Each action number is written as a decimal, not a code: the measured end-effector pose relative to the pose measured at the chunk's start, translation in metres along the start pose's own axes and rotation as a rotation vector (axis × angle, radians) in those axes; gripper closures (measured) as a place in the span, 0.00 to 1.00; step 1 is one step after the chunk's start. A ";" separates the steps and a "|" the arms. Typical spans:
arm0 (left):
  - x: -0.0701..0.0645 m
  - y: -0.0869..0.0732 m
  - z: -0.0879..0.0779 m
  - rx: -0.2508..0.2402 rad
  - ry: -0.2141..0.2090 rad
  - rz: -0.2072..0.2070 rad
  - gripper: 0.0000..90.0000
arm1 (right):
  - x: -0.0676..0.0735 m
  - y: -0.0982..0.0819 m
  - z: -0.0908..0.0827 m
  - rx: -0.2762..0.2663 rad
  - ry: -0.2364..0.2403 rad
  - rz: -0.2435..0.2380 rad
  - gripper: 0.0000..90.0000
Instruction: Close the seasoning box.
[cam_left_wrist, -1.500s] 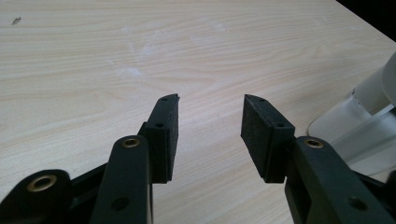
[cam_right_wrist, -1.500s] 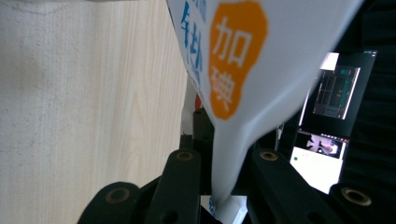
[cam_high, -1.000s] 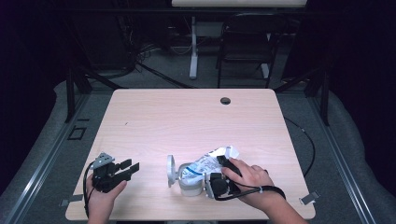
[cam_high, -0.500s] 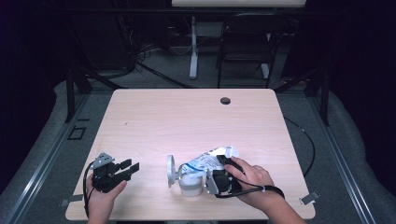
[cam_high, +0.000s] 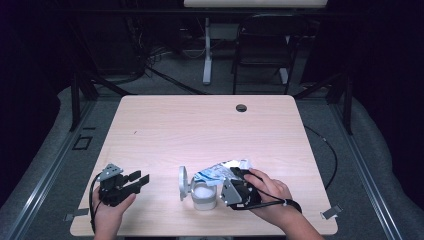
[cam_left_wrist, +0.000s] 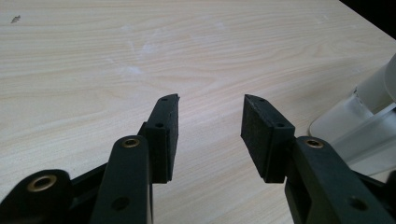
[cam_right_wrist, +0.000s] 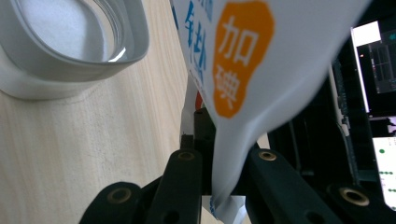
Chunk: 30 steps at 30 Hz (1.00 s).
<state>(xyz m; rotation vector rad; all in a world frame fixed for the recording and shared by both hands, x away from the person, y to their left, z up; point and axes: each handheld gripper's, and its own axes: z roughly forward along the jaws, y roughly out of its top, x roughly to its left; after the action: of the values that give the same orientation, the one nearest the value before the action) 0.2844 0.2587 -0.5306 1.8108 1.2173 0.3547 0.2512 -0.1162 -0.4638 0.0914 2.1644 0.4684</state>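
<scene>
White jar (cam_high: 204, 194) holds salt already | your right gripper (cam_high: 239, 189) pinches bag (cam_high: 220, 173) tilted just above jar | left gripper (cam_high: 134, 181) spread, empty, left of jar | pouring probably unfinished, lid (cam_high: 183, 182) not yet closed

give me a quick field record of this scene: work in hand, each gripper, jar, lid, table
work: pouring from a white bag into a jar
right gripper: shut on the bag's edge, tilted over the jar
left gripper: open, holding nothing, low over the table
jar: open, white contents inside
lid: on edge beside the jar
</scene>
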 end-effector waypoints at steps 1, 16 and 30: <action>0.000 0.000 0.000 0.000 0.000 0.000 0.63 | 0.000 0.000 0.000 0.000 0.005 0.006 0.96; 0.000 0.000 0.001 -0.003 -0.001 0.001 0.63 | 0.003 -0.008 0.004 -0.041 0.066 0.131 0.96; 0.000 0.000 0.000 -0.001 -0.003 0.001 0.63 | 0.007 -0.012 0.000 -0.072 0.095 0.191 0.96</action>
<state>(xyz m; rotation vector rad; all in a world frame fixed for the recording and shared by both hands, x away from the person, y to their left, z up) 0.2843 0.2583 -0.5308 1.8108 1.2140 0.3535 0.2486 -0.1254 -0.4732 0.2416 2.2397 0.6716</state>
